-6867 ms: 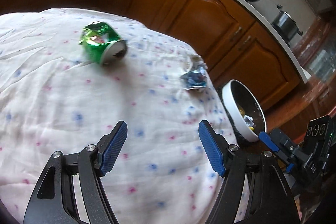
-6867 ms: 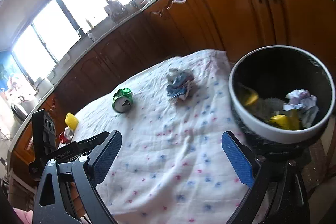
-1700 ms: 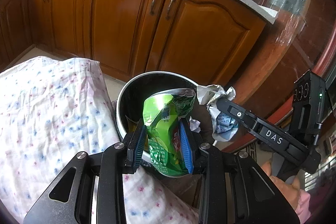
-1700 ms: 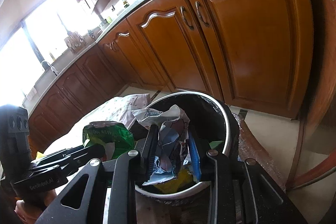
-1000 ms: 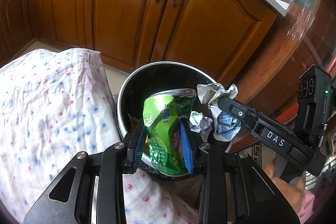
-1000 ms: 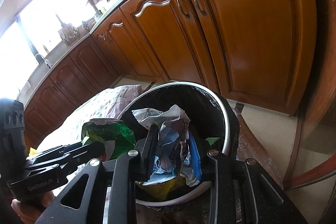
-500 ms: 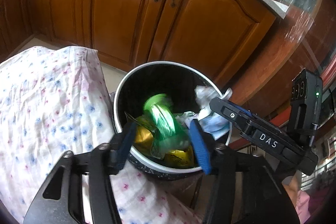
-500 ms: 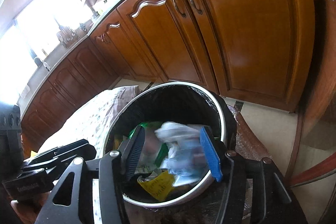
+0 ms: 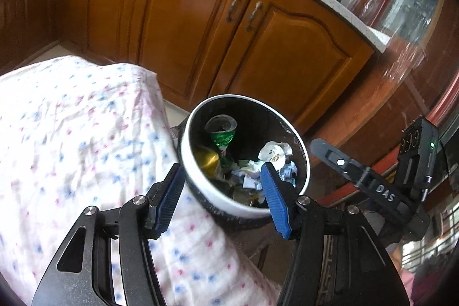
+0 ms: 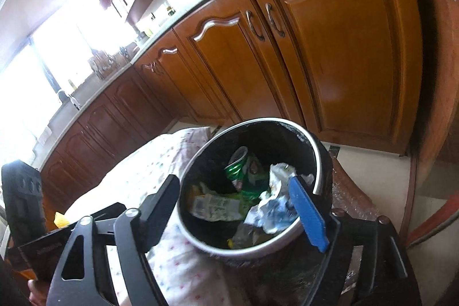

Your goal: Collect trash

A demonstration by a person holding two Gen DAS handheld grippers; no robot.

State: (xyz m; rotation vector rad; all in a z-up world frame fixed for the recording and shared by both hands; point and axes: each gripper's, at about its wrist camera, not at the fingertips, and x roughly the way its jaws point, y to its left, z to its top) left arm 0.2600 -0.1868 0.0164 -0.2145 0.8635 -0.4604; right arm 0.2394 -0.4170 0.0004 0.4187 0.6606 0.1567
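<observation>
My view: white-rimmed black bin [image 9: 303, 162], lower centre, with a green can [image 9: 222, 136], gold wrapper [image 9: 208, 158], white-blue paper [image 10: 272, 208]. White cloth [image 9: 71, 134], pink and blue dots, left. Blue pads [image 9: 274, 201]. Orange-brown cabinets [image 9: 178, 19] above.

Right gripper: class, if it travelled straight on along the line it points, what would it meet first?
Probably the crumpled wrapper lying in the trash bin; the open right gripper aims into the bin's mouth with nothing between. Depth is uncertain.
</observation>
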